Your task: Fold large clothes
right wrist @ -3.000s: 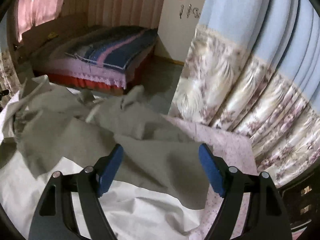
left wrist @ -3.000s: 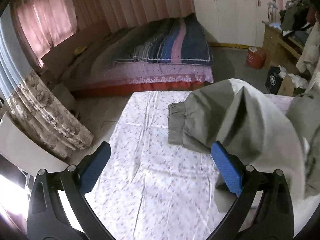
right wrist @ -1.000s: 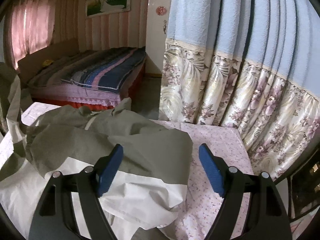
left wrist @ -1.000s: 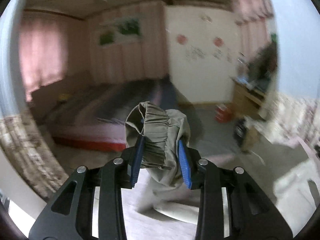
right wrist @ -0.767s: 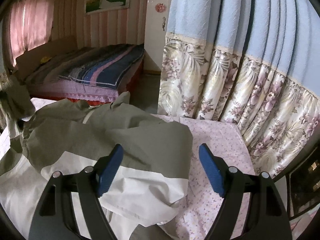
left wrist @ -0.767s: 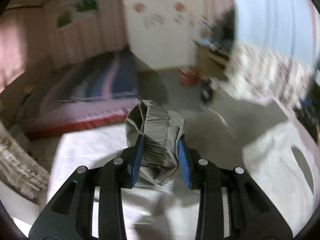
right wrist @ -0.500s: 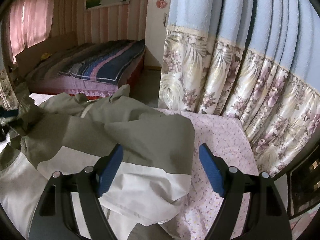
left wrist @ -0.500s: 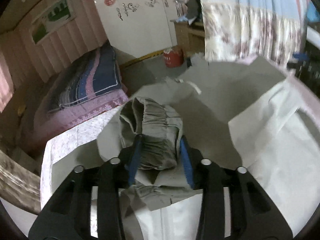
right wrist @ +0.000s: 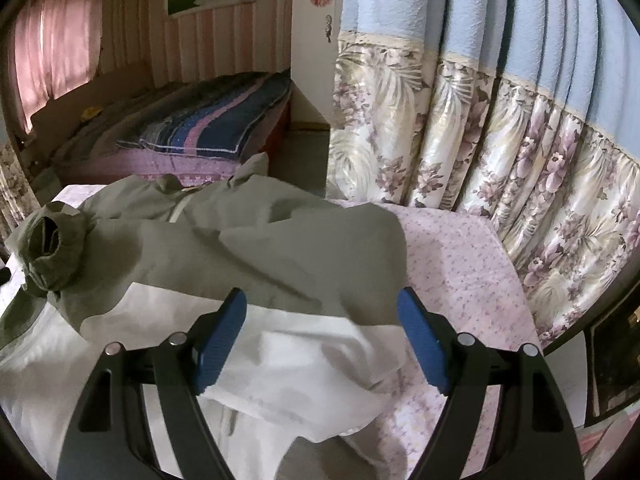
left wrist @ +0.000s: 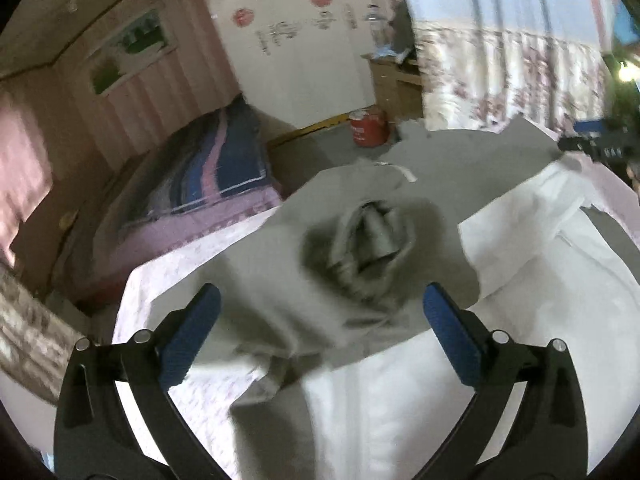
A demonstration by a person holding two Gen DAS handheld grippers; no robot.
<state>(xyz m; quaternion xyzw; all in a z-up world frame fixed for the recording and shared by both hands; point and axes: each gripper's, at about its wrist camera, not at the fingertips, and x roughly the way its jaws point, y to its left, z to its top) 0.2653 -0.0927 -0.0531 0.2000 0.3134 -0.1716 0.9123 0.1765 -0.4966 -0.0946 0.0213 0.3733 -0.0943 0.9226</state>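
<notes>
Left gripper [left wrist: 318,328] spread wide, released, grasping nothing; tilted down over jacket [left wrist: 280,280], blue pads either side of gathered elastic cuff [left wrist: 370,248], which lies just beyond tips on olive cloth. Right gripper [right wrist: 322,342] also wide apart, empty, hovering low over jacket's white lower panel [right wrist: 280,364], pointing twd far olive part. Jacket sprawled crumpled across table w/ pink floral cloth [right wrist: 460,256]; cuff at left in right wrist view. Bed [right wrist: 208,128] far left, flowered curtain [right wrist: 500,148] right.
</notes>
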